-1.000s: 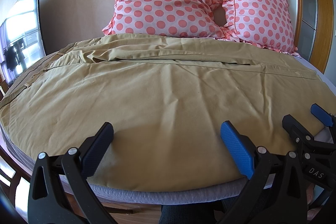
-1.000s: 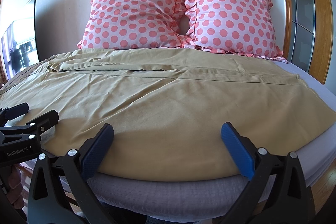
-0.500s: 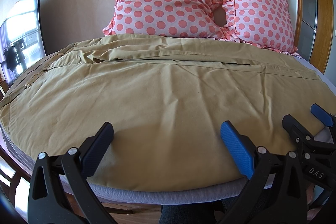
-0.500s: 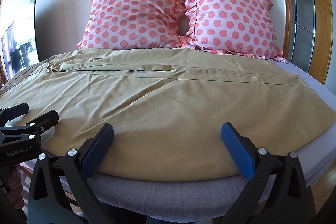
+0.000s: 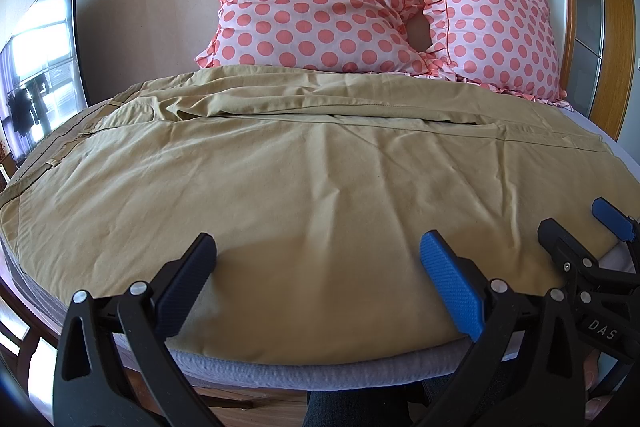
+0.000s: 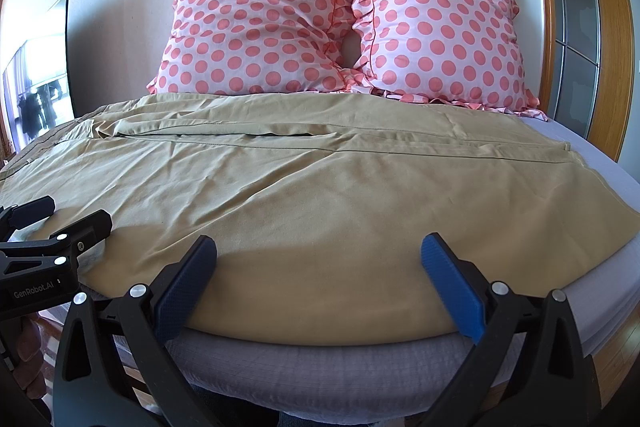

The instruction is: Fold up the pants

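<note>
Tan pants (image 5: 304, 163) lie spread flat across the bed, waistband at the left, leg hems at the right; they also show in the right wrist view (image 6: 320, 187). My left gripper (image 5: 316, 267) is open and empty, hovering over the near edge of the pants. My right gripper (image 6: 318, 267) is open and empty over the same near edge, further right. Each gripper shows in the other's view: the right one at the right edge (image 5: 576, 227), the left one at the left edge (image 6: 68, 215).
Two pink polka-dot pillows (image 6: 260, 27) (image 6: 436, 31) lean on the wall behind the pants. The grey mattress (image 6: 320, 363) edge runs just below the grippers. A dark TV screen (image 5: 40, 67) stands at the left. A wooden door frame (image 6: 572, 27) is at the right.
</note>
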### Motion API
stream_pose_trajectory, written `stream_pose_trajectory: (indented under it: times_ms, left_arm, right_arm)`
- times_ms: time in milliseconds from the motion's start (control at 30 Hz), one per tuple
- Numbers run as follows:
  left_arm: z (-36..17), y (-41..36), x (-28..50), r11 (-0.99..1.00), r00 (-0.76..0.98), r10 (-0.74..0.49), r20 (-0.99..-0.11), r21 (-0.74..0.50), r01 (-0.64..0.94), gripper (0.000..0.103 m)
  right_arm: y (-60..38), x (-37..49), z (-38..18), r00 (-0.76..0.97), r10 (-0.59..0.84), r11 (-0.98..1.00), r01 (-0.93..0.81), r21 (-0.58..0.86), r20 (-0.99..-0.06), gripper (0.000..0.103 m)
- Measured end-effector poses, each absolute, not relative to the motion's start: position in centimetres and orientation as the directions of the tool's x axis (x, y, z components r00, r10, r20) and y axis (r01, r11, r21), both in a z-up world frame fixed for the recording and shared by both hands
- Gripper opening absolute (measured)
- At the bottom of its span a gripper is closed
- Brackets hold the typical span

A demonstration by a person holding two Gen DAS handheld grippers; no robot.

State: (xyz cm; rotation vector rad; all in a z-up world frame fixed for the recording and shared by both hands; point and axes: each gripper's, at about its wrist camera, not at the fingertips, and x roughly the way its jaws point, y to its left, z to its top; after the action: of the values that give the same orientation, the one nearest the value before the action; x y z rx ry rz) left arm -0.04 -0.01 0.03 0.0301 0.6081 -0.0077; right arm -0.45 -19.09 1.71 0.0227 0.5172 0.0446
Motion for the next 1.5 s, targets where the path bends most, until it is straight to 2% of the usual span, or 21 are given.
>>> stream_pose_trajectory:
  times_ms: [1233, 1333, 1433, 1500]
  left_arm:
    - [0.2, 0.1, 0.2, 0.999, 0.812, -0.006, -0.584, 0.027, 0.027, 0.101]
    - [1.2, 0.5, 1.3, 0.999, 0.792, -0.014, -0.611, 0.021, 0.034, 0.101]
    - [3.1, 1.2, 2.1, 0.999, 0.821, 0.028, -0.57, 0.054, 0.004, 0.101]
    - [4.8, 1.6, 3.4, 0.997, 0.846, 0.056, -0.53, 0.076, -0.019, 0.101]
  right_arm:
    - [-19.1, -0.5, 1.9, 0.866, 0.069, 0.998, -0.061, 0.032, -0.495, 0.102]
    - [-20.7, 1.6, 3.7, 0.82, 0.092, 0.996, -0.087, 0.035, -0.564, 0.102]
    - [-24.5, 3.8, 7.4, 0.869, 0.004, 1.0, 0.01, 0.026, -0.495, 0.102]
    - [-27.4, 6.4, 9.5, 0.867, -0.074, 0.995, 0.1, 0.025, -0.492, 0.102]
